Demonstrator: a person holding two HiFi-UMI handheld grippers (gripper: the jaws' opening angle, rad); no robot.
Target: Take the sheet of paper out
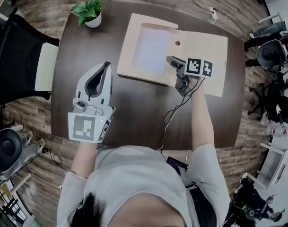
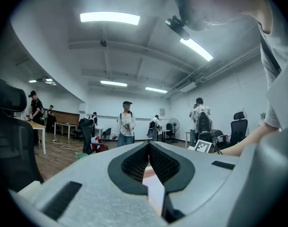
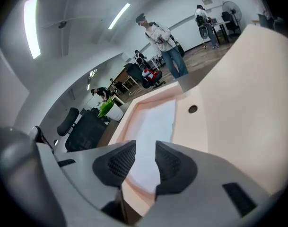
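A flat beige box lies open on the dark table, its lid folded out to the right. A white sheet of paper lies in the box's shallow tray. My right gripper hangs over the box at the sheet's right edge and tilts downward. Its jaws stand open in the right gripper view, and the paper shows through the gap, untouched. My left gripper hovers left of the box over bare table. Its fingertips meet in the left gripper view, with nothing between them.
A potted plant stands at the table's far left corner. A black office chair sits left of the table. A cable runs from the right gripper toward the person. The lid has a small round hole.
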